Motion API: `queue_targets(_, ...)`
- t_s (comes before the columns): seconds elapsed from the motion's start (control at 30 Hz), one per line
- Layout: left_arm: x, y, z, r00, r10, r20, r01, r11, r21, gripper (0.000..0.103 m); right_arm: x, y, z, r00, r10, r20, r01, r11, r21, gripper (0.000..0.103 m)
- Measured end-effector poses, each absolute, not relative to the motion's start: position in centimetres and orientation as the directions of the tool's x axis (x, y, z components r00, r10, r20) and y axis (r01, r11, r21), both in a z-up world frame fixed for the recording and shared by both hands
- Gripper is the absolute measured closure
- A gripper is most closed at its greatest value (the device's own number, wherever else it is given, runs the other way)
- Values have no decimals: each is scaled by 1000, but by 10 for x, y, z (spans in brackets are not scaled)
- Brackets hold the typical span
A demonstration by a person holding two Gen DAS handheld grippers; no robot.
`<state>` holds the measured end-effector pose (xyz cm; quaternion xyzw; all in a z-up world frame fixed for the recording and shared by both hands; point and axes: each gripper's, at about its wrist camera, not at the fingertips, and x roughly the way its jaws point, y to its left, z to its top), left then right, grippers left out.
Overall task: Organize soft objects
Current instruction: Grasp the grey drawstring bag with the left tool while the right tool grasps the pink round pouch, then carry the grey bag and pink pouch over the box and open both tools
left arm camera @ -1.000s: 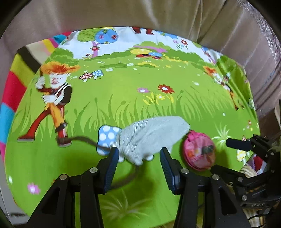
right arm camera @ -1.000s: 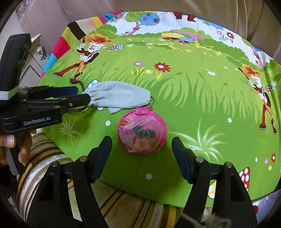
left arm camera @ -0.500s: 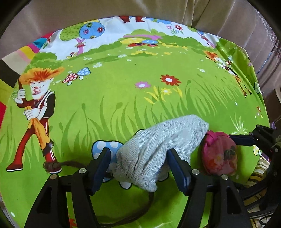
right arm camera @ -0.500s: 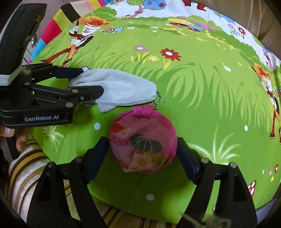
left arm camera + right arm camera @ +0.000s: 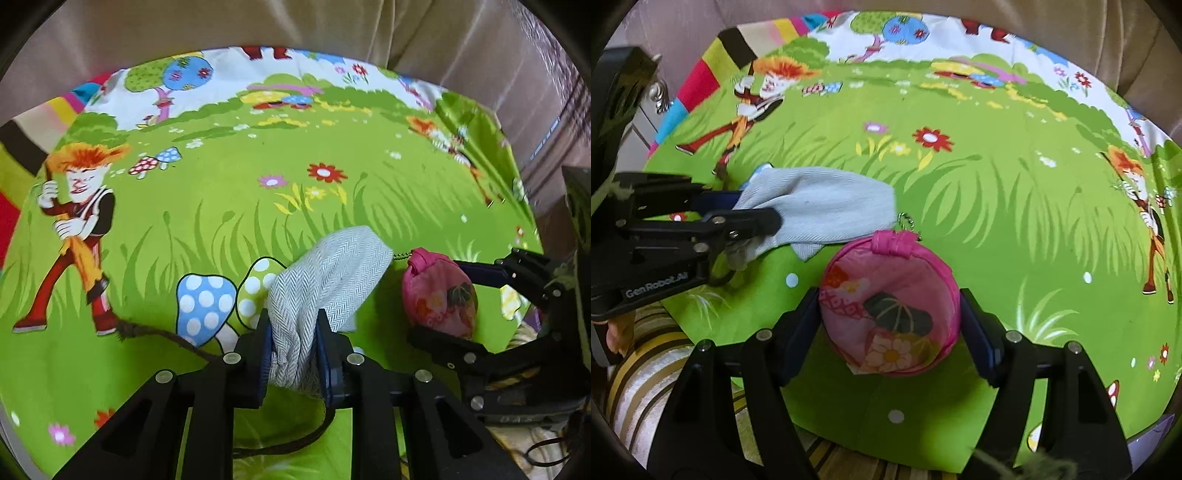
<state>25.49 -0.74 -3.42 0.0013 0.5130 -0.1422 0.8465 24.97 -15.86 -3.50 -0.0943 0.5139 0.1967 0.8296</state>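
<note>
The left gripper (image 5: 293, 345) is closing, its jaws pinching the gathered neck of a grey herringbone cloth pouch (image 5: 328, 273), whose brown cord (image 5: 162, 334) trails left. To its right, the right gripper (image 5: 888, 325) is closing wide around a round pink fabric purse (image 5: 890, 306), pads at both sides. Both lie near the front edge of a green cartoon-printed sheet (image 5: 1015, 206); beige upholstery (image 5: 295, 29) rises behind

you can read only one mark: "genrobot.ai" in white letters on the black body of your left gripper (image 5: 755, 212).
</note>
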Motion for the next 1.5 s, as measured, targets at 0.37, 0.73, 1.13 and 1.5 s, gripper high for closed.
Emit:
queue_targets(0.37,210,-18,2,506,-287,-813,181,957,-225,81,216,-186,1,469,258,-845,-395,917,61,28)
queue_targets(0.73,162,-52,32,556,-349,-755,206,937,-282,81,171,-223,31,545,232,-806,-336,941,43,28)
queue_targets(1.13,126,-103,50,549,-419,-723,279,907,-314,81,122,-278,52,604,183,-776,-240,970,43,28)
queue_targets(1.5,105,-189,58,446,-554,-703,392,827,-403,81,69,-368,69,660,34,-751,-42,999,9,28)
